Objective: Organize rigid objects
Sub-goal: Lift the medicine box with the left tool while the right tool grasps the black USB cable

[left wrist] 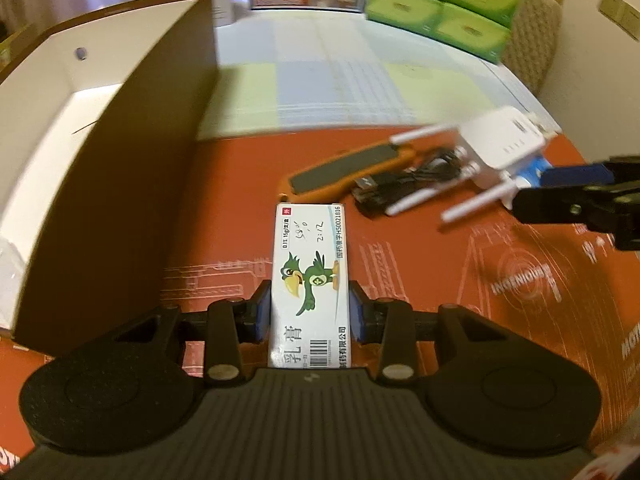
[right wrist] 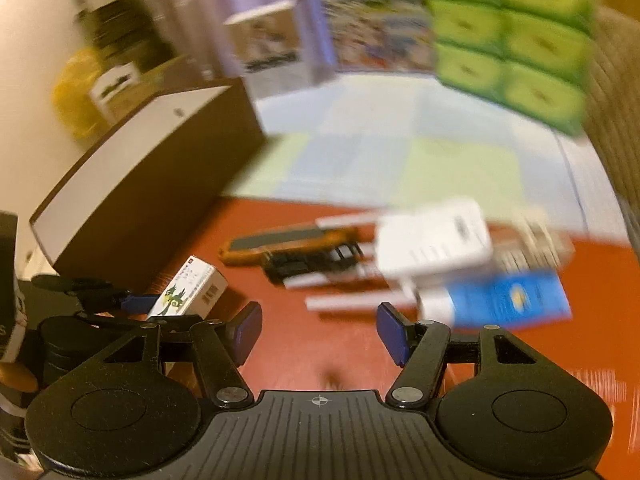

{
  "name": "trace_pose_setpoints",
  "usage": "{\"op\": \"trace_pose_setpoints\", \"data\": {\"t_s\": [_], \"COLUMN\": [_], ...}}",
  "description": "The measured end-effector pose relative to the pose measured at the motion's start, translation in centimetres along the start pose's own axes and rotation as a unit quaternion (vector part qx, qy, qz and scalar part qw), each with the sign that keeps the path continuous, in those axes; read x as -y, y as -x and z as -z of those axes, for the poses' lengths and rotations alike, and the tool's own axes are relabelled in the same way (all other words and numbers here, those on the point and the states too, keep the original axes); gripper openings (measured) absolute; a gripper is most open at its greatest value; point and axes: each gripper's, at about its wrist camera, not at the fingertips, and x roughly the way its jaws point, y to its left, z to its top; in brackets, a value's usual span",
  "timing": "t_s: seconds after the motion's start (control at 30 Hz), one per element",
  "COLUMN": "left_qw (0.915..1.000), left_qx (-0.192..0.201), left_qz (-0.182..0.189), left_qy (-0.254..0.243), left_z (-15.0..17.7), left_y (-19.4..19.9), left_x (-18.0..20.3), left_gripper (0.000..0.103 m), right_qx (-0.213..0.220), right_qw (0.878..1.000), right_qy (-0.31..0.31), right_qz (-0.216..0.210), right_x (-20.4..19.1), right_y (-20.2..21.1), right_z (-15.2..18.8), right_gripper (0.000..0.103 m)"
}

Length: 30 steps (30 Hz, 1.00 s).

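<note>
Left wrist view: left tool clamped on a white carton with a green bird print, blue pads pressed to its long sides, far end sticking out over the red surface. Gripped across the narrow width, likely so the carton can go lengthwise into the open brown box just to the left. Beyond the carton, an orange-edged flat device, a black cable bundle and a white router with antennas clustered together, apparently awaiting sorting. Right tool's fingers entering from the right edge, near the router.

Right wrist view, heavily blurred: right tool open and empty, pads well apart above bare surface. Ahead, router partly over a blue box; jaws seemingly spread wide for one of these. At left, carton held tilted in the left tool, beside the brown box.
</note>
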Motion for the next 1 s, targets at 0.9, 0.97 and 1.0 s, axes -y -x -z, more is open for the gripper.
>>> {"op": "trace_pose_setpoints", "data": {"t_s": [0.9, 0.97, 1.0], "left_qw": [0.9969, 0.9966, 0.9964], "left_qx": [-0.03, -0.03, -0.03], "left_qz": [-0.031, -0.034, -0.036], "left_qy": [0.065, 0.069, 0.071], "left_z": [0.0, 0.1, 0.1], "left_y": [-1.9, -1.8, -1.7], "left_x": [-1.8, -2.0, -2.1], "left_gripper": [0.033, 0.033, 0.033], "right_qx": [-0.07, -0.079, -0.079], "right_qw": [0.973, 0.971, 0.971], "right_qy": [0.203, 0.2, 0.198], "right_qz": [-0.083, -0.105, -0.11], "right_x": [-3.5, -4.3, -4.5], "right_y": [-8.9, -8.6, -8.5], "right_z": [-0.4, 0.4, 0.6], "right_gripper": [0.036, 0.036, 0.036]}}
